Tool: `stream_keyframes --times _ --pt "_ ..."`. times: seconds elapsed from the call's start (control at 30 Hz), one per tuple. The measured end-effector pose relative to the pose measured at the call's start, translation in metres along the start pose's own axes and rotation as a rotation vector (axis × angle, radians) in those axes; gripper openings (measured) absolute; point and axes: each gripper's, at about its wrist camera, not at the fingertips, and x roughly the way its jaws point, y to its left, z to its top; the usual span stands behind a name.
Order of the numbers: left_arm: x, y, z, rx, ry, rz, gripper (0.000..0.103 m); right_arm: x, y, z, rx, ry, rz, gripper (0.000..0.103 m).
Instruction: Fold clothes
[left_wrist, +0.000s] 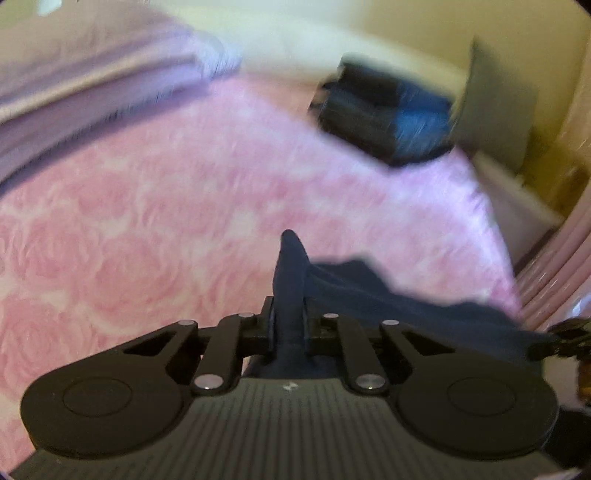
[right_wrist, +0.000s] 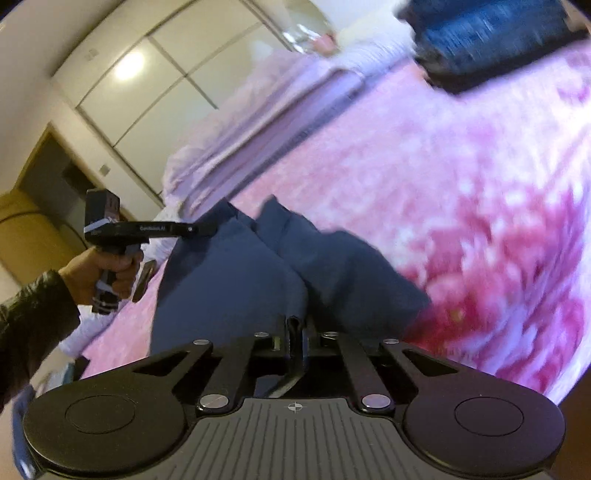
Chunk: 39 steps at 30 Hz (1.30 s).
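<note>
A dark navy garment (left_wrist: 369, 291) hangs above a pink rose-patterned bedspread (left_wrist: 147, 221). My left gripper (left_wrist: 289, 325) is shut on a pinched fold of it that sticks up between the jaws. My right gripper (right_wrist: 295, 332) is shut on another edge of the same navy garment (right_wrist: 258, 266), which spreads out ahead of it. In the right wrist view the left gripper (right_wrist: 199, 229) shows at the left, held in a hand, gripping the garment's far corner. Both views are motion-blurred.
A stack of dark and blue folded clothes (left_wrist: 388, 110) lies at the far side of the bed, also in the right wrist view (right_wrist: 487, 37). A folded lilac blanket (left_wrist: 92, 81) lies along the back. Pale wardrobe doors (right_wrist: 147, 85) and a doorway (right_wrist: 48, 177) stand beyond.
</note>
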Motion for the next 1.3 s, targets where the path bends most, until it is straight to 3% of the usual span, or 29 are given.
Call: stream_keyframes --times 0.17,0.33,0.47,0.67,0.83,0.9,0.97,1.0,1.2,1.3 --pt "-0.005 -0.002 0.017 -0.020 -0.084 -0.040 0.009 -0.032 0.019 0.023 -0.112 -0.106 0.006 0.002" --pt "0.069 0.005 0.014 -0.045 0.056 -0.002 0.011 -0.024 0.006 0.024 -0.131 -0.096 -0.057 0.002" --pt "0.097 0.008 0.007 -0.049 0.113 0.049 0.024 -0.008 -0.018 0.014 -0.061 -0.032 -0.100 0.002" --pt "0.044 0.002 0.022 -0.038 0.029 0.125 0.024 -0.010 -0.025 0.008 -0.044 0.007 -0.108 0.003" --pt "-0.024 -0.013 0.011 -0.018 -0.009 0.218 0.024 -0.033 -0.007 0.013 -0.085 -0.038 -0.175 0.004" --pt "-0.039 -0.023 -0.003 0.016 0.020 0.237 0.024 -0.040 0.008 0.013 -0.140 -0.053 -0.176 0.013" --pt "-0.047 -0.033 -0.017 0.041 0.048 0.242 0.024 -0.041 0.028 0.012 -0.208 -0.056 -0.161 0.041" --pt "-0.046 -0.036 -0.024 0.043 0.055 0.237 0.024 -0.038 0.038 0.011 -0.237 -0.054 -0.132 0.060" --pt "-0.007 -0.033 -0.042 0.045 0.129 0.217 0.021 0.014 0.098 0.006 -0.398 0.032 0.097 0.061" --pt "0.020 -0.023 -0.049 0.029 0.169 0.214 0.021 0.055 0.116 -0.001 -0.493 0.104 0.119 0.061"
